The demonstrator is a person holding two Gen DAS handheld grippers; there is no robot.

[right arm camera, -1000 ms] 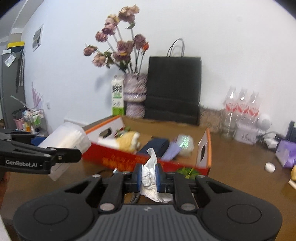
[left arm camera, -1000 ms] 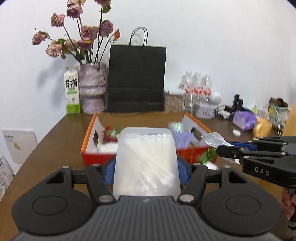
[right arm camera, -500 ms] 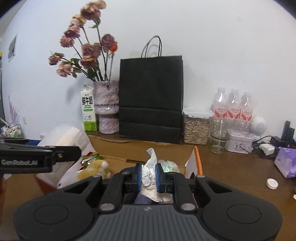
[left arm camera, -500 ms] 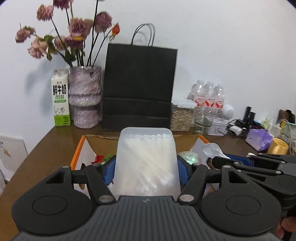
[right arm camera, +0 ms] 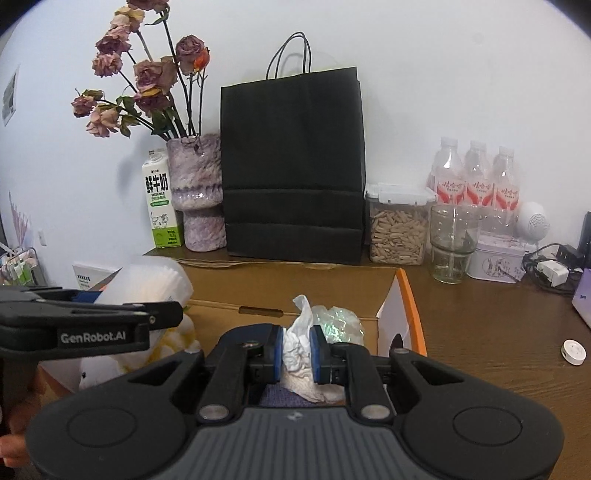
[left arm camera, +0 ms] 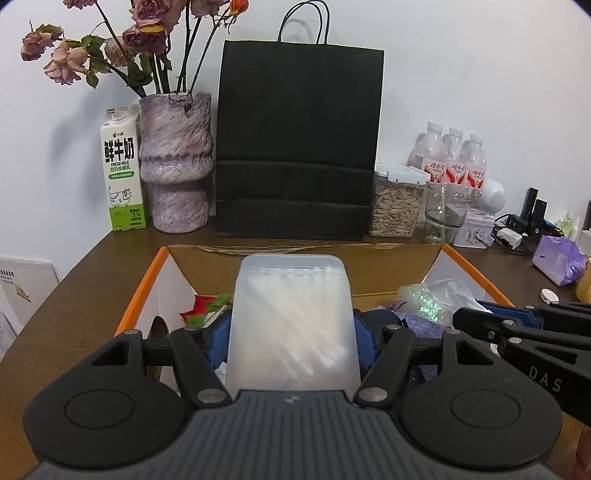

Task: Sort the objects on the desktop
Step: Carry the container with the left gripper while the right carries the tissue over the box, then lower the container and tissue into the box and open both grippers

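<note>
**Cotton-swab box and tissue held over the carton**

Cotton-swab box [left arm camera: 291, 325] sits pinched in the left gripper [left arm camera: 291, 334] above the orange-edged carton [left arm camera: 142, 291] — on its right, the right gripper [right arm camera: 297, 350] squeezes a crumpled tissue [right arm camera: 301, 341].

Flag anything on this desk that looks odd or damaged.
The roses in the purple vase are wilted, heads drooping. A small white cap lies loose on the table. Nothing looks spilled.

Open cardboard box [left arm camera: 467, 264] below; black bag [left arm camera: 299, 140] blocking behind.
</note>
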